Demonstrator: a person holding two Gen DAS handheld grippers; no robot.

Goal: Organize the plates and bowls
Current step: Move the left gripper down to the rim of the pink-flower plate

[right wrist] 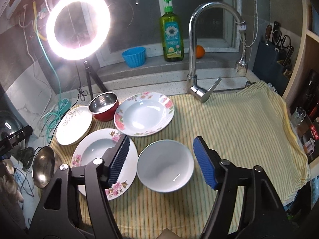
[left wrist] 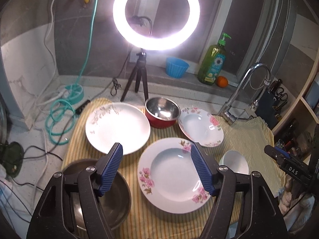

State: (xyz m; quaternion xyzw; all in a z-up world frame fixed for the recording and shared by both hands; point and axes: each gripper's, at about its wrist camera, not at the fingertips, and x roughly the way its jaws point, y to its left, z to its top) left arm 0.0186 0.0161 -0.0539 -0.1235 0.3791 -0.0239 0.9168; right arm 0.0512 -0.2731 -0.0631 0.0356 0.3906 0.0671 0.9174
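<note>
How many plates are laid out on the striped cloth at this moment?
3: a pink-flowered plate nearest the grippers, a second pink-flowered plate behind it beside the red bowl, and a flatter white plate at left. Another may lie hidden under that one.

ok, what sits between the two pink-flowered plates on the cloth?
Nothing: only a narrow strip of bare striped cloth between the near flowered plate and the far flowered plate. Their rims nearly meet. Clearest in the right wrist view.
</note>
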